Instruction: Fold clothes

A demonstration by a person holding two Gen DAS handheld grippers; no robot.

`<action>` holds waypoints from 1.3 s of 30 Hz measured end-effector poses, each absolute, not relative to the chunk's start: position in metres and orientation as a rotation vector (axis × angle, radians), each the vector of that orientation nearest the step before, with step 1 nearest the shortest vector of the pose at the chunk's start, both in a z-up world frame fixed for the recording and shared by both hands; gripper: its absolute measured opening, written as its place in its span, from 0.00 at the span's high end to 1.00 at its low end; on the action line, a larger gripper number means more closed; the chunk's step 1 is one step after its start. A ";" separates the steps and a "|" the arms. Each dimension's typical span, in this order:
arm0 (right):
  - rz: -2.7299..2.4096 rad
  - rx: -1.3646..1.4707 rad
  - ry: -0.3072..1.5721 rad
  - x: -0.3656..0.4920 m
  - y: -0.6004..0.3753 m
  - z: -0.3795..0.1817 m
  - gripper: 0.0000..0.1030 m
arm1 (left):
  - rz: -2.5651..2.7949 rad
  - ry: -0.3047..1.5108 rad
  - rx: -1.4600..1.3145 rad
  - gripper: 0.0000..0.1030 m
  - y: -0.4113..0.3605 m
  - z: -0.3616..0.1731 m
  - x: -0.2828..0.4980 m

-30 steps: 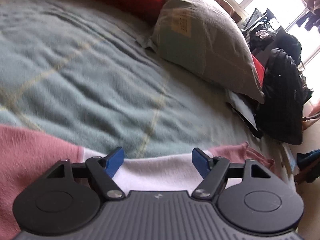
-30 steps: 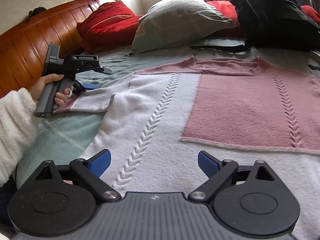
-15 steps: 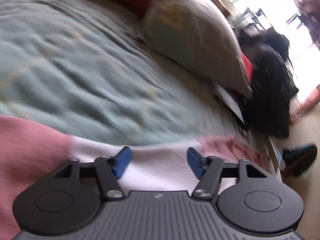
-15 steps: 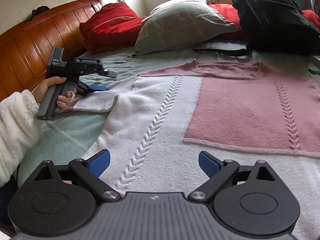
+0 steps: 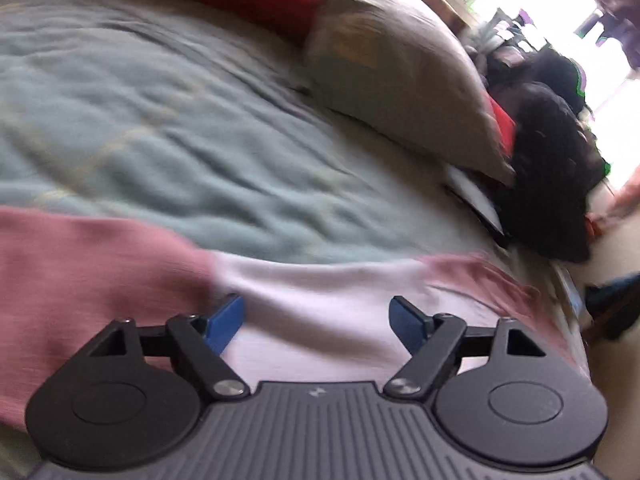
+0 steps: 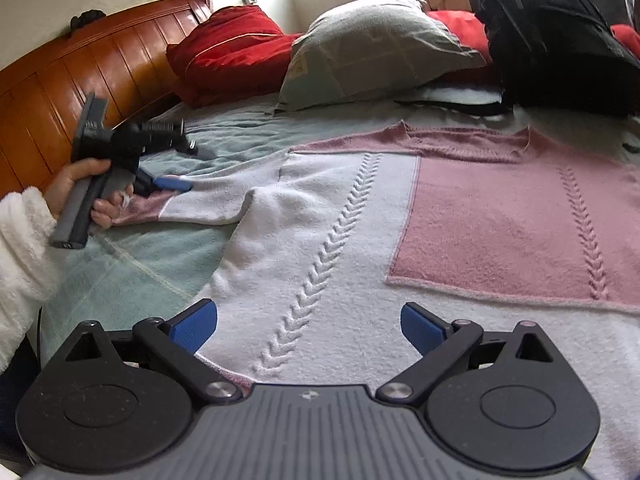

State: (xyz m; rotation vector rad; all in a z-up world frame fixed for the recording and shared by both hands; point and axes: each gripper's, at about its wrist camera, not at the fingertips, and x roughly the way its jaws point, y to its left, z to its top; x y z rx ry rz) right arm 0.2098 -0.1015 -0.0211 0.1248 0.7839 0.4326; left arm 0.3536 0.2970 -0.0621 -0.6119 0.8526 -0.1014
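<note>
Both jaws gape; left gripper [image 5: 316, 316], seemingly, over sweater [image 6: 320, 240] sleeve.

Left wrist cam sits low and really close over the pink-and-white knit sweater's sleeve [image 5: 304, 304], looking across the pale green bedspread [image 5: 168, 128] toward the head of the bed and the far side edge. It's pretty motion-blurred. Right wrist cam hangs a bit higher over the sweater's white lower body near the foot edge, facing the curved wooden headboard [image 6: 80, 76]. Both catch the grey square pillow [image 5: 404, 92], red cushion [image 6: 232, 48] and black backpack [image 6: 552, 36]. The right view also shows the left gripper [image 6: 182, 168] at the sleeve.
</note>
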 end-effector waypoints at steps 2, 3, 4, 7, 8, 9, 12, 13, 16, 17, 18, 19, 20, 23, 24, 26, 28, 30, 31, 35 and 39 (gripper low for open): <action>0.431 0.120 0.779 0.208 -0.102 -0.020 0.02 | -0.085 0.826 -0.672 0.27 0.323 -0.067 0.339; 0.431 0.118 0.777 0.207 -0.102 -0.019 0.02 | -0.075 0.821 -0.688 0.27 0.333 -0.067 0.331; 0.430 0.115 0.774 0.206 -0.102 -0.018 0.02 | -0.066 0.817 -0.704 0.27 0.343 -0.068 0.322; 0.432 0.122 0.773 0.205 -0.101 -0.018 0.01 | -0.036 0.825 -0.689 0.27 0.360 -0.064 0.295; 0.433 0.125 0.774 0.205 -0.101 -0.018 0.01 | -0.020 0.828 -0.672 0.27 0.362 -0.061 0.288; 0.436 0.127 0.774 0.205 -0.100 -0.019 0.01 | -0.015 0.827 -0.659 0.26 0.362 -0.057 0.282; 0.443 0.116 0.771 0.203 -0.095 -0.017 0.01 | 0.056 0.815 -0.535 0.21 0.347 -0.037 0.279; 0.444 0.111 0.770 0.202 -0.094 -0.016 0.01 | 0.053 0.785 -0.475 0.21 0.339 -0.032 0.282; 0.445 0.098 0.764 0.198 -0.091 -0.013 0.01 | 0.081 0.736 -0.237 0.14 0.304 -0.026 0.298; 0.445 0.094 0.761 0.197 -0.090 -0.012 0.01 | 0.112 0.737 -0.125 0.14 0.289 -0.030 0.304; 0.444 0.090 0.758 0.196 -0.090 -0.010 0.01 | 0.132 0.742 -0.037 0.14 0.278 -0.036 0.308; 0.443 0.089 0.756 0.195 -0.091 -0.010 0.01 | 0.144 0.756 0.030 0.14 0.270 -0.044 0.310; 0.442 0.088 0.755 0.194 -0.091 -0.009 0.01 | 0.152 0.781 0.048 0.14 0.267 -0.053 0.310; 0.440 0.085 0.753 0.194 -0.093 -0.008 0.00 | 0.120 0.784 -0.097 0.13 0.294 -0.064 0.289; 0.443 0.090 0.757 0.195 -0.094 -0.009 0.00 | 0.109 0.784 -0.121 0.13 0.304 -0.064 0.279; 0.450 0.099 0.764 0.198 -0.094 -0.011 0.00 | 0.094 0.801 -0.128 0.13 0.317 -0.061 0.263; 0.461 0.110 0.776 0.202 -0.093 -0.014 0.00 | 0.087 0.823 -0.145 0.13 0.330 -0.056 0.254; 0.468 0.111 0.792 0.208 -0.089 -0.016 0.00 | 0.101 0.818 -0.173 0.13 0.334 -0.042 0.252; 0.482 0.105 0.799 0.212 -0.085 -0.015 0.00 | 0.108 0.808 -0.183 0.13 0.335 -0.036 0.252; 0.555 0.003 0.775 0.238 -0.060 0.005 0.00 | 0.141 0.782 -0.172 0.08 0.343 -0.028 0.273; 0.563 -0.154 0.704 0.283 -0.019 0.030 0.00 | 0.220 0.898 -0.208 0.09 0.361 -0.052 0.292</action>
